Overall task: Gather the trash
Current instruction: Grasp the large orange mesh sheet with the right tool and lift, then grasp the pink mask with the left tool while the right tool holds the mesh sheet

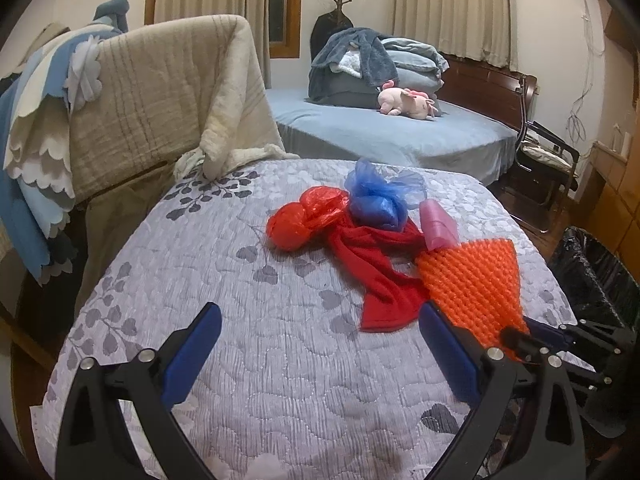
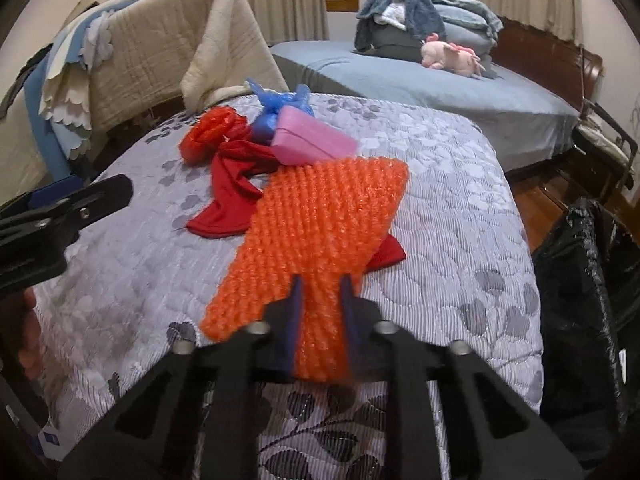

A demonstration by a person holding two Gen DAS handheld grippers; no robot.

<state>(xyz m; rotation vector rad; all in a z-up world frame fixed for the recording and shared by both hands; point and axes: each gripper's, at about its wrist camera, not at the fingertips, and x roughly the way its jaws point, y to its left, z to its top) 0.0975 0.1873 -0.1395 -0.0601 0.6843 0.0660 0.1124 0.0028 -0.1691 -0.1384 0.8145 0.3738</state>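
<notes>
The right tongs (image 2: 322, 284) are gripping the near end of the orange bubble-wrap sheet (image 2: 316, 224), their blue-padded jaws pressing on it from both sides. The left tongs (image 1: 320, 344) are hovering with jaws spread wide and nothing between them.

All places are given relative to the orange bubble-wrap sheet, which is lying on the grey leaf-patterned quilted bedspread (image 1: 248, 360). A crumpled dark red cloth (image 1: 376, 276) is lying partly beneath the sheet and spreading out to its left. A pink plastic package (image 2: 312, 142) is resting at the sheet's far edge, touching it. A knotted blue plastic bag (image 1: 376, 200) is sitting just beyond the package, and a bunched red plastic bag (image 1: 304, 220) is lying beyond the sheet to the left, against the red cloth. A bin lined with a black plastic bag (image 2: 584, 300) is standing to the right of the sheet, off the bedspread's edge. Well beyond the sheet, a pink plush toy (image 1: 404, 102) is lying on a second bed with a blue sheet (image 1: 384, 136).
</notes>
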